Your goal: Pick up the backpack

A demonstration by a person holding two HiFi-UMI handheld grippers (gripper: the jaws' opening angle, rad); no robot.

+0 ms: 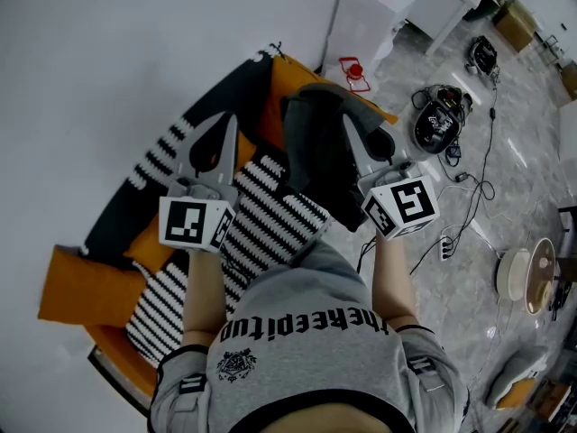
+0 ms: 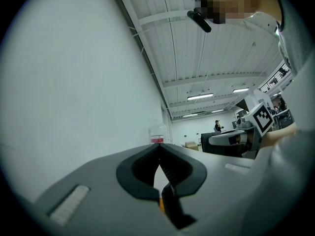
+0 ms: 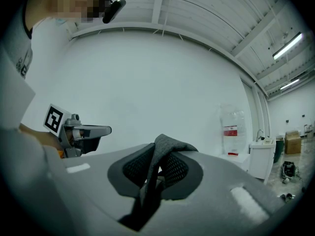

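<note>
The backpack (image 1: 314, 162) is dark grey and hangs in front of the person, over the sofa's edge. My right gripper (image 1: 348, 124) is shut on its grey top strap (image 3: 166, 144), which folds over between the pads (image 3: 177, 168) in the right gripper view. My left gripper (image 1: 232, 121) hovers level to the left of the bag, apart from it, shut with nothing between its tips (image 2: 159, 147). Each gripper shows in the other's view: the right gripper (image 2: 230, 139) and the left gripper (image 3: 92, 130).
Below lies a curved sofa (image 1: 90, 291) with orange cushions and black-and-white striped cushions (image 1: 270, 219). A white wall fills the left. At the back right stand a white cabinet (image 1: 365, 16) and a water bottle (image 3: 231, 132). Cables and a dark device (image 1: 437, 124) lie on the grey floor.
</note>
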